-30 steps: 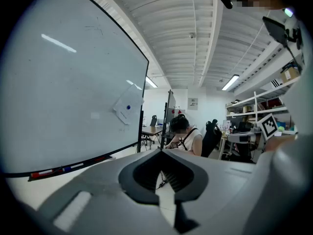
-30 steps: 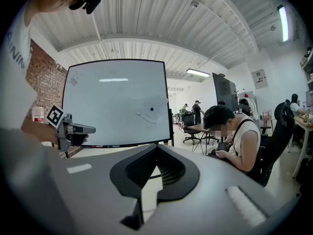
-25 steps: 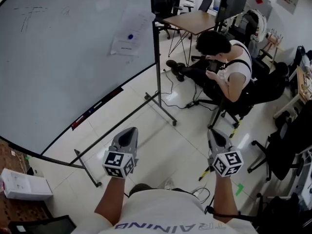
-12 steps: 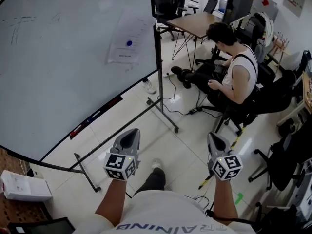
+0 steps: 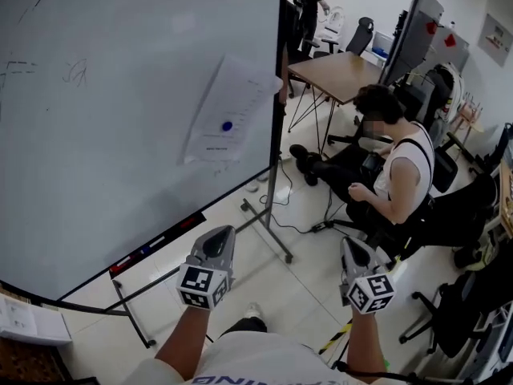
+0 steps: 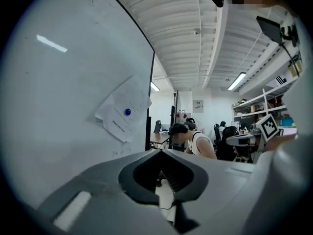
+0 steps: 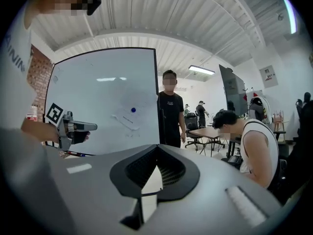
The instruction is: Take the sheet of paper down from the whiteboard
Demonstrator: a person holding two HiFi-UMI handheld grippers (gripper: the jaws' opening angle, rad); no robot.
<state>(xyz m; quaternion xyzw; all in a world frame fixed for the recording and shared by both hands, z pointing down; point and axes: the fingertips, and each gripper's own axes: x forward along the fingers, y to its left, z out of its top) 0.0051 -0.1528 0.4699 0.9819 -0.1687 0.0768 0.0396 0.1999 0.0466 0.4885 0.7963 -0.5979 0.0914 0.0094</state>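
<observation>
A white sheet of paper hangs tilted on the whiteboard, pinned near the board's right edge by a blue magnet. My left gripper is shut and empty, well short of the board and below the sheet. At the same height to its right, my right gripper is also shut and empty. In the left gripper view the paper shows up left of the closed left gripper. The right gripper view has the paper far ahead beyond the right gripper, with the left gripper at the left.
The whiteboard's metal stand legs spread over the floor ahead. A person sits on a chair to the right, by a wooden table. Another person stands beside the board's right edge. Cables lie on the floor.
I have walked closer to the whiteboard: the board and the sheet are larger and nearer. Both grippers came forward together and stayed shut.
</observation>
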